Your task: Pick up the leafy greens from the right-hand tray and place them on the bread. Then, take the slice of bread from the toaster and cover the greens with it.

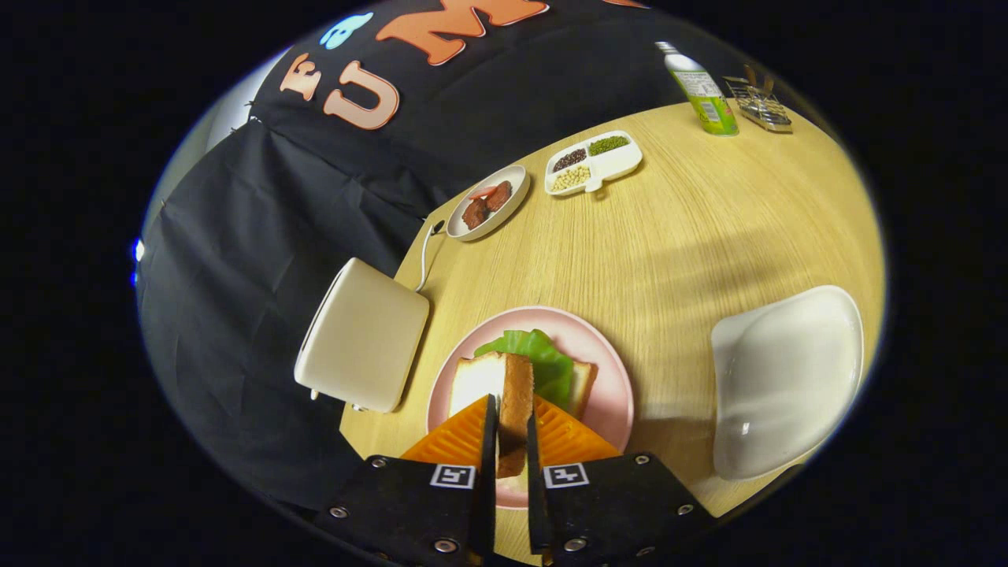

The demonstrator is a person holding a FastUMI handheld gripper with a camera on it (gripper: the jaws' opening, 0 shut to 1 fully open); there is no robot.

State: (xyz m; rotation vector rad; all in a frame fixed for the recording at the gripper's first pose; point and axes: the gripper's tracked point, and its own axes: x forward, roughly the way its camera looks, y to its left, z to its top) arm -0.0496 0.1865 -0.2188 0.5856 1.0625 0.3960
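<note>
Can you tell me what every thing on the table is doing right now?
Gripper: shut on the toast slice.
Brown-crusted toast slice: held on edge above the greens.
Green leafy lettuce: lying on the bottom bread.
Bottom bread slice: flat on the pink round plate.
Cream toaster: upright.
White right-hand tray: empty.

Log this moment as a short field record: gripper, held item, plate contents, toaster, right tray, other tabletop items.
gripper: gripper shut on an edge-on bread slice
position: slice held above the pink plate
plate contents: lower bread with leafy greens on top, not yet covered
toaster: toaster beside the plate
right tray: white tray, no greens left in it
far items: bowl of meat, divided bean dish, bottle, wire rack
</note>
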